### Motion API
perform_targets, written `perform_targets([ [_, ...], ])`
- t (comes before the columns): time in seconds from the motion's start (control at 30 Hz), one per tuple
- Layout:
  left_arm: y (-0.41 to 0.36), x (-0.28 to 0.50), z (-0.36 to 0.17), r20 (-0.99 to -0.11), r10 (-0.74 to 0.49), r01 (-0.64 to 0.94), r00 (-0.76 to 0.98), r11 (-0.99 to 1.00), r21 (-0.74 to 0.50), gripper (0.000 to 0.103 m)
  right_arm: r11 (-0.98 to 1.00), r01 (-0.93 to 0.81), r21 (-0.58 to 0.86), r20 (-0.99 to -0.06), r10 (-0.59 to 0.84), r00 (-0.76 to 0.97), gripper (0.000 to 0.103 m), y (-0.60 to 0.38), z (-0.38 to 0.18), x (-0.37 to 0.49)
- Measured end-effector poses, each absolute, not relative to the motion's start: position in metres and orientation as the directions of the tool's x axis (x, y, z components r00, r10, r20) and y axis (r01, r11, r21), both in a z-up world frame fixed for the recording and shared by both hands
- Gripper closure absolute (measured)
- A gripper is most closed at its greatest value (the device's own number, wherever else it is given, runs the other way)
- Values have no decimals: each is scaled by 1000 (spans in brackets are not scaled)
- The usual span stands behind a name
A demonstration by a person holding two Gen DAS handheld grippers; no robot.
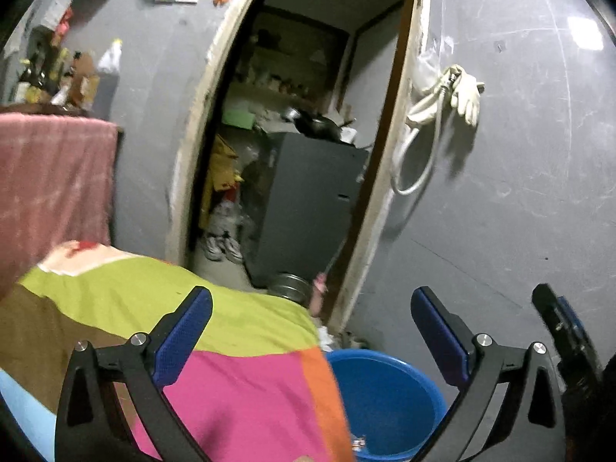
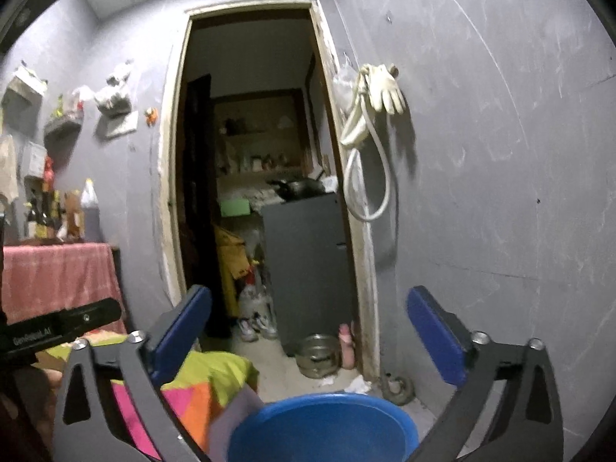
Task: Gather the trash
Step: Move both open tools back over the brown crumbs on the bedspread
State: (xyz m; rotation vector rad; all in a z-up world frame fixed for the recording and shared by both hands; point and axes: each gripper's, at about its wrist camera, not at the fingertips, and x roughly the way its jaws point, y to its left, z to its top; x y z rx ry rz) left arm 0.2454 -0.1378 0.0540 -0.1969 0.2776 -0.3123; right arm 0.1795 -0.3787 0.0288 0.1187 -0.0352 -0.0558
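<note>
A blue plastic tub [image 1: 385, 400] stands on the floor beside a bed with a bright patchwork cover [image 1: 238, 331]. A small scrap [image 1: 360, 442] lies inside the tub at its near edge. My left gripper [image 1: 312, 331] hangs open above the bed edge and tub, with nothing between its blue pads. In the right wrist view the same tub [image 2: 323, 423] is directly below my right gripper [image 2: 310, 327], which is also open and empty. A crumpled white scrap [image 2: 356, 385] lies on the floor behind the tub. Part of the left gripper's body [image 2: 65, 325] shows at the left edge.
An open doorway [image 2: 250, 154] leads to a cluttered room with a grey cabinet [image 2: 308, 269], a steel bowl [image 2: 317, 354] and shoes [image 2: 256, 327]. A hose and a glove [image 2: 385, 88] hang on the grey wall. A pink-covered table [image 2: 57, 277] stands at the left.
</note>
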Motion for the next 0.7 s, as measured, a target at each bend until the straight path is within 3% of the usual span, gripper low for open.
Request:
perform_targets([
  [0.3, -93, 216, 63, -215, -252, 216, 943, 960, -178, 2, 997, -16, 79, 58, 11, 998, 0, -335, 49, 168],
  [0.7, -23, 198, 56, -237, -126, 95, 963, 986, -137, 2, 992, -125, 21, 1, 125, 992, 0, -261, 51, 178],
])
